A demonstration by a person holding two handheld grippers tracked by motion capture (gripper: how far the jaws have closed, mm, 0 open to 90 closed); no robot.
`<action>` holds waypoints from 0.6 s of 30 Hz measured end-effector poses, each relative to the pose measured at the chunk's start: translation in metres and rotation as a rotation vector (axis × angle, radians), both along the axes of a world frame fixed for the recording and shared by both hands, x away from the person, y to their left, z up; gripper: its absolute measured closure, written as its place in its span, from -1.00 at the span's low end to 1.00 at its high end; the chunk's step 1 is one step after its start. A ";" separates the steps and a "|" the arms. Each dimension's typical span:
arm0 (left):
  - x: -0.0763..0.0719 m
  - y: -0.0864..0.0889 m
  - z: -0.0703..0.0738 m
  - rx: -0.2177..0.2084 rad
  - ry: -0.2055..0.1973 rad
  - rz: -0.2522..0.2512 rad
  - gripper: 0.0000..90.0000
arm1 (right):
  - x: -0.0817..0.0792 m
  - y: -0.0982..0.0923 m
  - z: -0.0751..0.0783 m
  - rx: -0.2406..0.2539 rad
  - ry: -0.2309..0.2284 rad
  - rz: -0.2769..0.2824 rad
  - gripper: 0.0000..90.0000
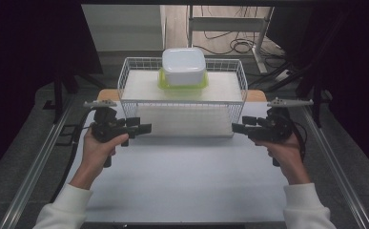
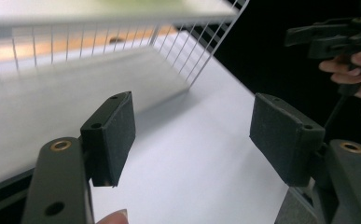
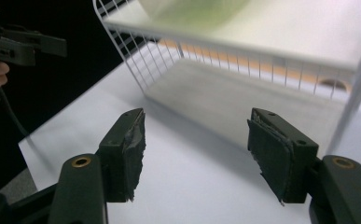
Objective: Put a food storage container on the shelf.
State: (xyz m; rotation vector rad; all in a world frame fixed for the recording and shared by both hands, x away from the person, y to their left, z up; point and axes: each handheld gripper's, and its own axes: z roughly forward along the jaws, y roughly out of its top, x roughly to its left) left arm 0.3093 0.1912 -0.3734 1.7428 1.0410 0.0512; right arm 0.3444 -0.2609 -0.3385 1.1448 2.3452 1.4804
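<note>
On top of the wire shelf (image 1: 182, 95) at the table's (image 1: 187, 181) far edge: lidded white container (image 1: 184, 66). Your left gripper (image 1: 141, 128) and right gripper (image 1: 239, 128) flank the shelf, jaws wide, empty. Step: approach. Next: raise both to it.

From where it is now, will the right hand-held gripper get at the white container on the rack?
Probably yes. The right hand-held gripper is open and empty, the container sits on top of the wire rack, and nothing blocks it from above; it must rise over the rim.
</note>
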 end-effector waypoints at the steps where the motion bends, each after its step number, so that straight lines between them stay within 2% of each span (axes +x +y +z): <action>1: -0.004 0.000 -0.011 0.032 0.009 0.006 -0.33 | -0.006 -0.004 -0.008 -0.007 0.008 -0.006 -0.20; 3: -0.007 0.002 -0.022 0.046 0.024 0.012 -0.33 | -0.012 -0.008 -0.015 0.000 0.015 -0.008 -0.21; 4: -0.007 0.002 -0.022 0.046 0.024 0.012 -0.33 | -0.012 -0.008 -0.015 0.000 0.015 -0.008 -0.21; 5: -0.009 0.003 -0.032 0.056 0.039 0.023 -0.33 | -0.016 -0.011 -0.024 -0.008 0.026 -0.007 -0.21; 7: -0.012 0.004 -0.042 0.059 0.058 0.024 -0.33 | -0.019 -0.013 -0.032 -0.017 0.043 -0.007 -0.21; 9: -0.013 0.005 -0.047 0.072 0.064 0.024 -0.33 | -0.021 -0.013 -0.043 -0.025 0.066 -0.004 -0.21; 10: -0.016 0.005 -0.057 0.097 0.076 0.031 -0.33 | -0.022 -0.014 -0.048 -0.030 0.075 -0.006 -0.21; 11: -0.016 0.005 -0.057 0.097 0.076 0.031 -0.33 | -0.022 -0.014 -0.048 -0.030 0.075 -0.006 -0.21; 13: -0.019 0.005 -0.072 0.099 0.107 0.030 -0.33 | -0.026 -0.014 -0.063 -0.057 0.102 -0.008 -0.21; 18: -0.023 0.007 -0.086 0.133 0.132 0.035 -0.34 | -0.029 -0.012 -0.086 -0.083 0.140 -0.007 -0.21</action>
